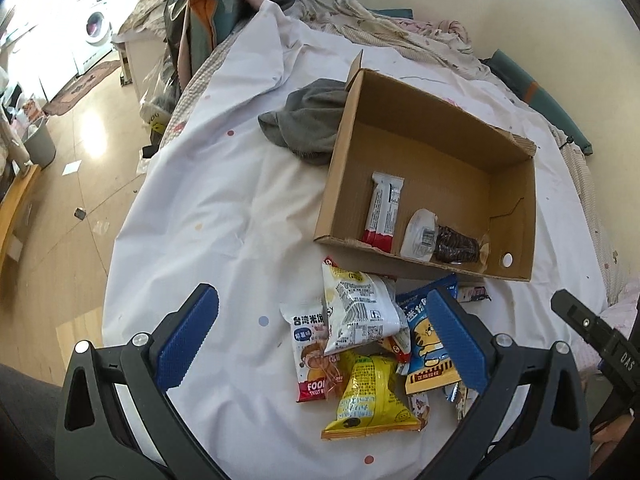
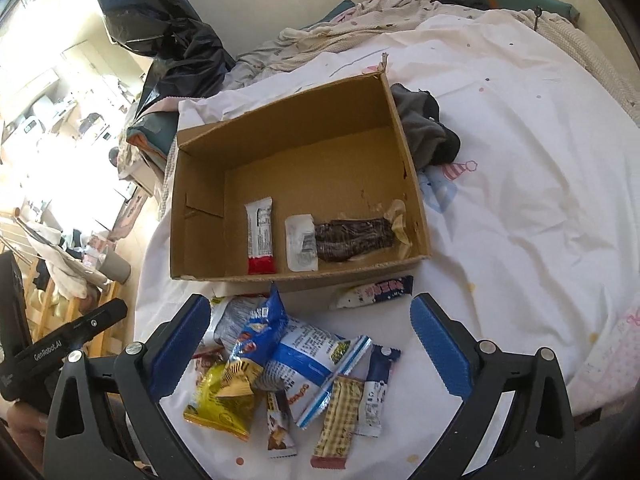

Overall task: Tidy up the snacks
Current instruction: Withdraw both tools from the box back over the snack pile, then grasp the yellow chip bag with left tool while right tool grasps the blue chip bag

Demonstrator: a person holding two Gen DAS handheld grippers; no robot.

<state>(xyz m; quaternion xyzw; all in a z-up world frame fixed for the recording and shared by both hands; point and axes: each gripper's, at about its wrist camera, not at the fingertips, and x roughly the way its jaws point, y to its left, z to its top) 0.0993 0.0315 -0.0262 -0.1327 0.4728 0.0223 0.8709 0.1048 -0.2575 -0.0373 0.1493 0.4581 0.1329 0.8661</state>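
Clearly both pairs of tongs stand spread wide with nothing between their pads: the left gripper (image 1: pixel 322 340) hangs above the near side of the snack pile (image 1: pixel 368 348), and the right gripper (image 2: pixel 310 348) hovers over the same heap, seen from the other side. Neither set of blue pads touches a packet. Nearest the cardboard box (image 2: pixel 412 184), just outside its near wall, lies a small white and dark blue packet (image 2: pixel 372 292), apart from the heap. The rest of the pile sits a little further from the box: a yellow bag (image 2: pixel 222 396), a blue and white bag (image 2: pixel 304 354) lying across it, a tan checked bar (image 2: pixel 338 420) and a slim white and navy stick (image 2: pixel 376 392) at the heap's edge. Inside the box, along its near wall, a red and white bar (image 2: pixel 260 236) and a clear sleeve of dark biscuits (image 2: pixel 340 242) already lie side by side. A grey cloth (image 2: pixel 424 128) is bunched against the box's far outer corner. The step in hand looks like choosing the next packet, with most of the sorting still ahead. The next move calls for lowering one gripper onto a single loose packet at the heap's edge, closing on its crimped end without catching a neighbour, then carrying it over the wall to the bare floor of the box.
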